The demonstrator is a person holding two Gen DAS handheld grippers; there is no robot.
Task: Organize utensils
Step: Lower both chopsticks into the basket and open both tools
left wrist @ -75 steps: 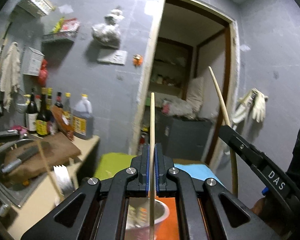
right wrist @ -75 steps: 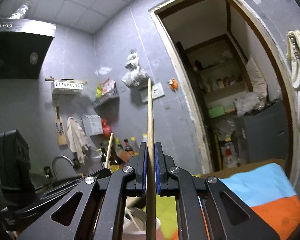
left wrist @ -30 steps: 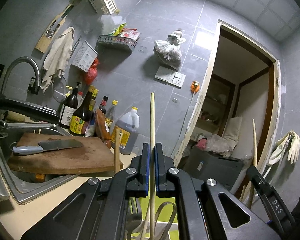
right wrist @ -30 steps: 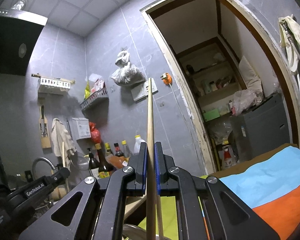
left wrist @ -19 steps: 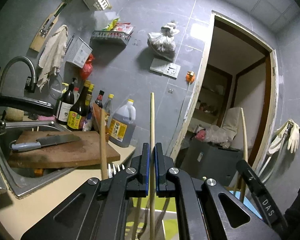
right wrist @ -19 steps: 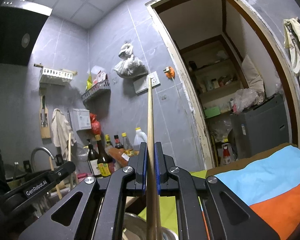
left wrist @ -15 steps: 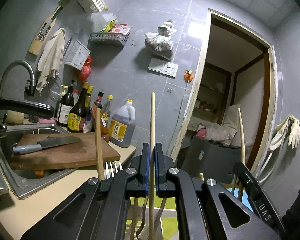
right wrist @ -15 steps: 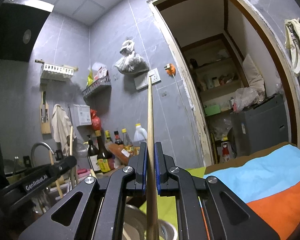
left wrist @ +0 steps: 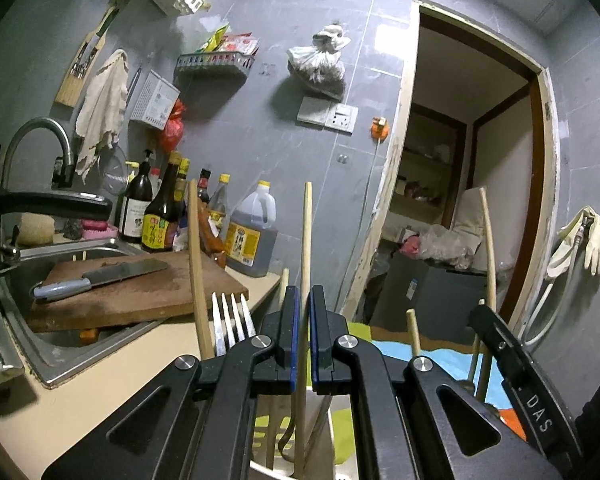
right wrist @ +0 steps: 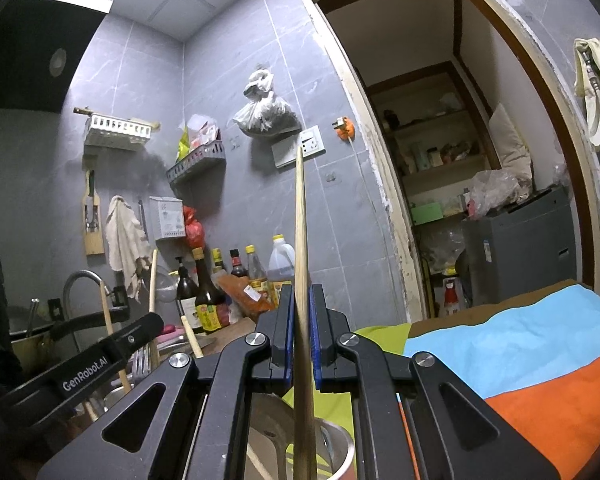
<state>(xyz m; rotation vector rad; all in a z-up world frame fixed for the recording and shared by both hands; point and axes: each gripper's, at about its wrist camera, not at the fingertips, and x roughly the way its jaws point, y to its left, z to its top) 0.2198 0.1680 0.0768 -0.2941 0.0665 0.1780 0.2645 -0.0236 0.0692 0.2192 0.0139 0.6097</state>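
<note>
My left gripper [left wrist: 303, 300] has its pads a little apart around an upright wooden chopstick [left wrist: 306, 240], whose lower end stands in a white utensil holder [left wrist: 272, 470] below, beside a fork [left wrist: 232, 320] and other wooden sticks [left wrist: 198, 272]. My right gripper [right wrist: 300, 300] is shut on a second wooden chopstick [right wrist: 300, 240], held upright above a metal cup [right wrist: 340, 456] with utensils in it. The right gripper also shows in the left wrist view [left wrist: 512, 364], its chopstick [left wrist: 487, 248] sticking up.
A sink [left wrist: 80, 344] with a cutting board [left wrist: 132, 292] and knife [left wrist: 96, 276] lies at the left. Sauce bottles [left wrist: 164, 212] stand against the grey wall. A coloured cloth [right wrist: 520, 360] covers the table. A doorway [left wrist: 472, 200] opens at the right.
The left gripper's pads have parted slightly around its chopstick, which now stands in the holder. The fork and sticks have come closer into view. The right gripper still holds its chopstick.
</note>
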